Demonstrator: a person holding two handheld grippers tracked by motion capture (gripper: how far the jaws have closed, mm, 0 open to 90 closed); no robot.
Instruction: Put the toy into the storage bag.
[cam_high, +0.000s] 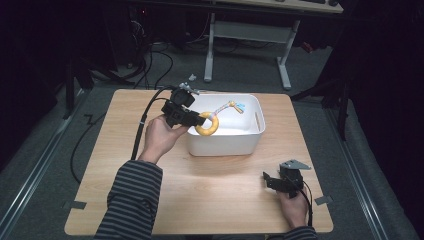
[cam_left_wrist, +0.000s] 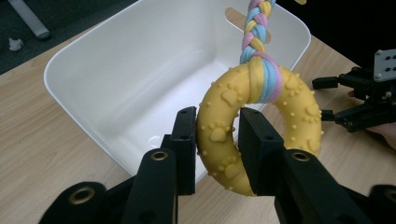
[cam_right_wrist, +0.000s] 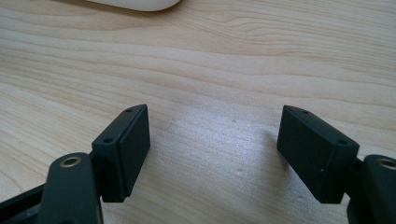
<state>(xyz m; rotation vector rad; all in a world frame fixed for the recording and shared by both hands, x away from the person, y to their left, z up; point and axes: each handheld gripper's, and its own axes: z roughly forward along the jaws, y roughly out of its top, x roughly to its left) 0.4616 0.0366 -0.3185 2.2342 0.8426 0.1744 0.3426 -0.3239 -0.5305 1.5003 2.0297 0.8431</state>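
A yellow rubber ring toy (cam_left_wrist: 261, 128) with paw prints, tied to a braided pastel rope (cam_left_wrist: 257, 30), hangs over the near left edge of the white bin (cam_high: 250, 140). My left gripper (cam_left_wrist: 217, 149) is shut on the ring's left side, both pads pressing it. From above, the left gripper (cam_high: 202, 120) holds the ring (cam_high: 208, 125) over the bin's left rim, with the rope (cam_high: 227, 106) reaching into the bin. My right gripper (cam_high: 265, 180) rests on the table near the front right, its jaws wide apart (cam_right_wrist: 212, 149) over bare wood.
The wooden table (cam_high: 150, 200) stands on grey floor; a white-legged desk (cam_high: 247, 35) stands behind it. The left gripper's cable (cam_high: 142, 125) trails across the table's left side. The bin's inside (cam_left_wrist: 140, 79) holds nothing else that I can see.
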